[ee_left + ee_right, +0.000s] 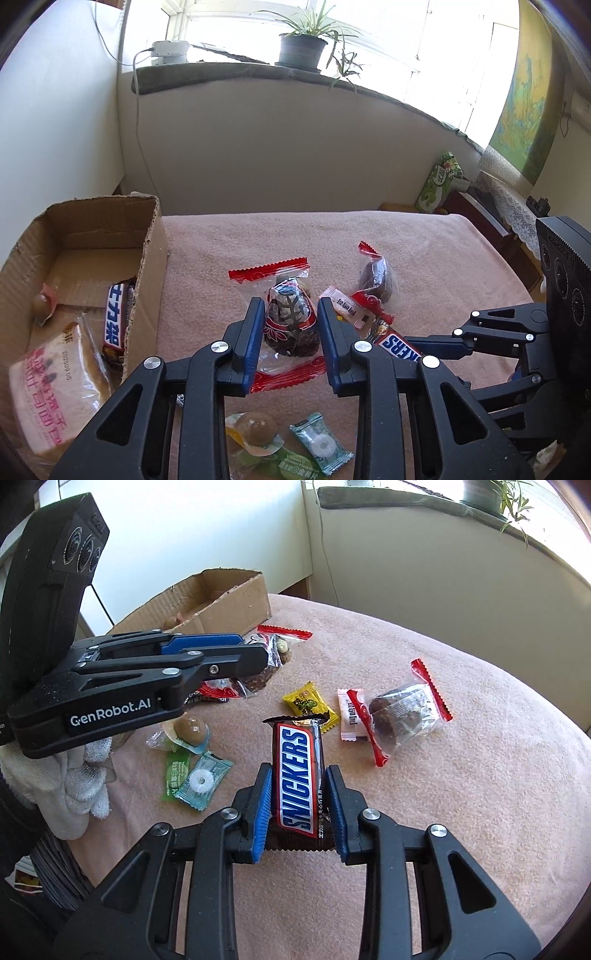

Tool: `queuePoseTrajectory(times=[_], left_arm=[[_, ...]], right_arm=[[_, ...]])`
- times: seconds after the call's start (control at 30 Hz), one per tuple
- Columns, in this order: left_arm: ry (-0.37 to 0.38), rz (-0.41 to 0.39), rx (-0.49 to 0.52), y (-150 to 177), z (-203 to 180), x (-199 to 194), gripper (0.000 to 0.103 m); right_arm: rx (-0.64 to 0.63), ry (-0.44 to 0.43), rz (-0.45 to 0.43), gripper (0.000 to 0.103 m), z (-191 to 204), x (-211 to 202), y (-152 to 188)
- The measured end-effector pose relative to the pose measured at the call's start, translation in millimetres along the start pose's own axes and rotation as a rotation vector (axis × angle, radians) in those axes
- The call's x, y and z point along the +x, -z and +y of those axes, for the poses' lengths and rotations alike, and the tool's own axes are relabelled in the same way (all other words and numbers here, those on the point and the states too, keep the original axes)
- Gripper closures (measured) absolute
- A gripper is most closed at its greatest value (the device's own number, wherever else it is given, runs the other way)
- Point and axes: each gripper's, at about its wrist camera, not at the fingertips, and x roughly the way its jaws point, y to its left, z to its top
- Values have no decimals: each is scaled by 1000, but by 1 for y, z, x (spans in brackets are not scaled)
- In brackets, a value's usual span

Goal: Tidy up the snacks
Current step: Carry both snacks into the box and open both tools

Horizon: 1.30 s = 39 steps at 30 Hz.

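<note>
Left wrist view: cardboard box (92, 236) stood at the left edge of the bench (369, 236), already holding a bread pack (55, 391), a chocolate bar (117, 317) and a small jelly cup (41, 304), evidently the collecting place for the snacks. Left hand-held gripper (290, 306) straddled a clear red-edged pouch (291, 321) of dark sweets, pads close on both sides and apparently pressing the wrapper; looked like a pick-up aimed at the box. More loose snacks beyond and below: another pouch (376, 280), a white candy (349, 310), a green mint (321, 446).

Right wrist view: right hand-held gripper (298, 775) clamped on a Snickers (297, 775), bar lengthwise between the blue pads, far end seemingly raised off the pink cover, probably for carrying to the box (207, 598) well beyond. Left hand-held gripper seen side-on over its pouch (269, 657); yellow candy (310, 705) just past the bar's tip.
</note>
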Motion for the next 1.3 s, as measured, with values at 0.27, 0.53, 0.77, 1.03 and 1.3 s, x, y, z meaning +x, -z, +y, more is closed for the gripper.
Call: queuePoseTrajectory(times=[0.27,0.53,0.77,1.03,1.3], left_arm=[[-16,-110,-21,-16,17,-40,75],[-34,-174,-114,-23,58,-65,75],[-87,-203,-169,-20,89,-76,75],[-119,-216,-223,-12,119,-85,75],[-148,-216,-232,-5,132,-90,75]], right_arm=[[12,9,-53,73,3,-22,-17],[-6,-1,-101,73,20,-26,-51],[-24,-28,-125,73,43,-18,-81],[-53,-47,-127,73,66,-1,-112],[-61,-66,-103,73,82,26,-133]])
